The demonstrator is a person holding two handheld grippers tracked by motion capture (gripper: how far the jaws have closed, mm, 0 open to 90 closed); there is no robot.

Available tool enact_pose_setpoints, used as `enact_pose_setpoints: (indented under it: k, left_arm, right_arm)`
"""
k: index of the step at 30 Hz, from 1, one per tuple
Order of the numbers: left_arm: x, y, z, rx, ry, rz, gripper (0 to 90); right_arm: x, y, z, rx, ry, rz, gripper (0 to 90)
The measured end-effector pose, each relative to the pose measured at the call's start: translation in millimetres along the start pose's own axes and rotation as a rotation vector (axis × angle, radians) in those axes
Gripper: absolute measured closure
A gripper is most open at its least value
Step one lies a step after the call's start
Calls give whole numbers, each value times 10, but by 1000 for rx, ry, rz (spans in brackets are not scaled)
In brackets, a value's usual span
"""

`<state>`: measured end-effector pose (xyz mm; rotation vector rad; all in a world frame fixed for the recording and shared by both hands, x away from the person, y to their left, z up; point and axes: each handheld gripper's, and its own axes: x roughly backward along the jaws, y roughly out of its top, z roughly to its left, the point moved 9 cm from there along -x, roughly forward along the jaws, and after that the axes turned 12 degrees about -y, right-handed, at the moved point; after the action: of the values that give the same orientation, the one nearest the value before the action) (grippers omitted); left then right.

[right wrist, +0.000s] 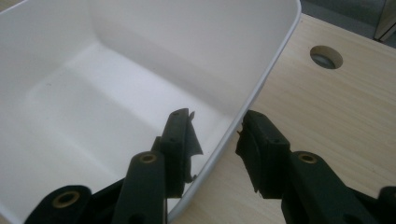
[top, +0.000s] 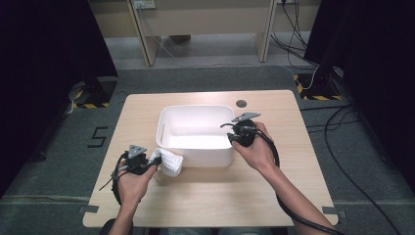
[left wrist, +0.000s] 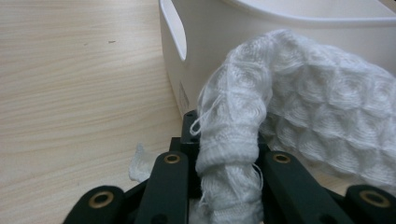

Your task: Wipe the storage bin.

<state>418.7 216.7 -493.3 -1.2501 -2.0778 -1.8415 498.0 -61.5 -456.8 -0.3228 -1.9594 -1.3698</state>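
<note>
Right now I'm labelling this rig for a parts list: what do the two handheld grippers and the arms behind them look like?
Both are black. The left gripper and right gripper each carry a grey three-cornered plate on top and trail a black cable. Close up, their jaws are flat black bars pinned with brass-coloured rivets. The forearms are bare, with no sleeves visible.

Wooden table (top: 210, 191) with grommet hole (top: 241, 104)
</note>
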Motion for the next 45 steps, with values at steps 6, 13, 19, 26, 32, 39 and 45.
enact_pose_setpoints:
  k: [6,13,19,26,32,39,45]
  left_arm:
    - [18,-12,22,12,9,-3,772]
    - [-28,-13,19,16,13,8,772]
    - [-129,-120,35,15,17,49,772]
    - [-256,-265,88,29,25,90,773]
    - [-333,-335,111,33,30,114,773]
    - [-401,-385,100,25,32,142,772]
    - [-442,-383,17,13,17,148,773]
  right_arm:
    - [123,52,-9,-18,14,0,652]
    - [121,49,-1,-7,-2,-9,670]
    - [124,51,9,-1,-2,-10,675]
    - [126,54,23,1,4,-12,675]
    - [126,57,29,7,1,-14,675]
    - [127,57,32,3,-3,-11,674]
    - [128,57,34,5,-8,-11,674]
